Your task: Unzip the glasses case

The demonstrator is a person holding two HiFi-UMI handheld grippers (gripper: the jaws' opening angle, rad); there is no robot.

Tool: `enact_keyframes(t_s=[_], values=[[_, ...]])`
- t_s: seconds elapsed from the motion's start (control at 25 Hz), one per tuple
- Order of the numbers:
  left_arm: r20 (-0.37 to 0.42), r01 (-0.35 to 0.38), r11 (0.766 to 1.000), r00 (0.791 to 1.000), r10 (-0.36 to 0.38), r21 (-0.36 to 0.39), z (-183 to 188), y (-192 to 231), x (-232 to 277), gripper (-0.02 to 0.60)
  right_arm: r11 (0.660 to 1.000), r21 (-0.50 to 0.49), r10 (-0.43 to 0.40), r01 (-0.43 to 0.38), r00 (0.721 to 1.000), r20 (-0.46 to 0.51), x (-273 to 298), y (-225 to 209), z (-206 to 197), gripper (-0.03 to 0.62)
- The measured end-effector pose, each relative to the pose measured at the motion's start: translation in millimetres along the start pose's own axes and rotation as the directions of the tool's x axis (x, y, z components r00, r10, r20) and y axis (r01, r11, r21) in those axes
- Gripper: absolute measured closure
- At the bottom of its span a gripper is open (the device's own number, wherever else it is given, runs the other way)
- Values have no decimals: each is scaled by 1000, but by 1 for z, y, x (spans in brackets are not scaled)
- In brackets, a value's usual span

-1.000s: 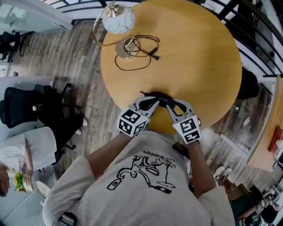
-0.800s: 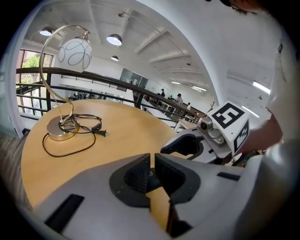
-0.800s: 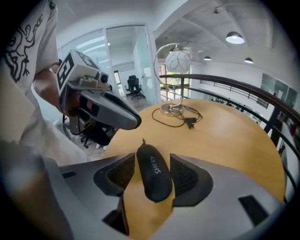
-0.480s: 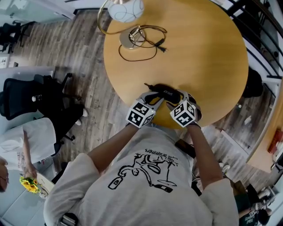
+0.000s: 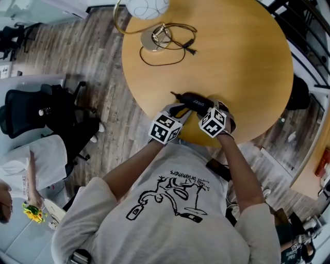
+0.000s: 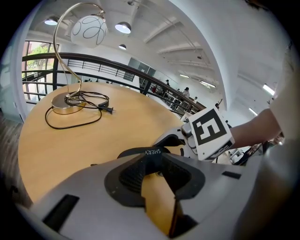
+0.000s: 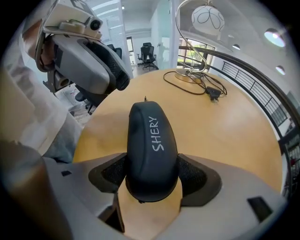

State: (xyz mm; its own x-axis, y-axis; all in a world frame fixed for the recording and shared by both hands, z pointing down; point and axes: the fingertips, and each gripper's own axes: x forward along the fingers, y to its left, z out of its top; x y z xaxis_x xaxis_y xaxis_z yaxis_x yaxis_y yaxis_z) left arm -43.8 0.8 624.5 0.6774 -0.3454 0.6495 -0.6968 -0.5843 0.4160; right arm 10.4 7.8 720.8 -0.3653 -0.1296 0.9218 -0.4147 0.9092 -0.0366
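Note:
A black zipped glasses case (image 5: 195, 101) printed SHERY lies near the front edge of the round wooden table (image 5: 237, 56). My right gripper (image 5: 212, 106) points steeply down over its right end. In the right gripper view the case (image 7: 151, 136) fills the gap between the wide jaws of the right gripper (image 7: 152, 176). Those jaws have just been opening, and the pads stand close at its sides. My left gripper (image 5: 178, 107) sits at the case's left end. Its jaws (image 6: 157, 161) have also just been opening and are partly open, holding nothing; the case's end (image 6: 149, 152) lies just beyond their tips.
A desk lamp with a white globe shade (image 5: 147, 6), a round base (image 5: 153, 40) and a looped black cable (image 5: 170, 51) stands at the table's far left. A black office chair (image 5: 28, 121) and another person (image 5: 31, 175) are on the floor to the left.
Both grippers have come down onto the table at the case. The right one has tipped steeply down and opened wide around the case. The left jaws have parted a little.

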Motion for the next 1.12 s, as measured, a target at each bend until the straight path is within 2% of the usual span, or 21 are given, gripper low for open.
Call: enact_keyframes(t_s=[0.2,0.44,0.76,1.12], values=[[-11,2,1000,1000,-3,-28,-3,4,0,459,998,64,-6,3,999,45,-3,-4,1,279],[34,58,988,998,-53,-143,9,-4,-7,391,978,207,-14,-16,990,144,-43,-10,18,279],[149,178,946,979,-141,-271,55,-36,-13,289,932,363,-120,11,953,278,-123,-11,44,279],[229,289,902,948,-222,-320,95,-68,-6,264,878,477,-213,35,922,324,-162,-3,51,279]])
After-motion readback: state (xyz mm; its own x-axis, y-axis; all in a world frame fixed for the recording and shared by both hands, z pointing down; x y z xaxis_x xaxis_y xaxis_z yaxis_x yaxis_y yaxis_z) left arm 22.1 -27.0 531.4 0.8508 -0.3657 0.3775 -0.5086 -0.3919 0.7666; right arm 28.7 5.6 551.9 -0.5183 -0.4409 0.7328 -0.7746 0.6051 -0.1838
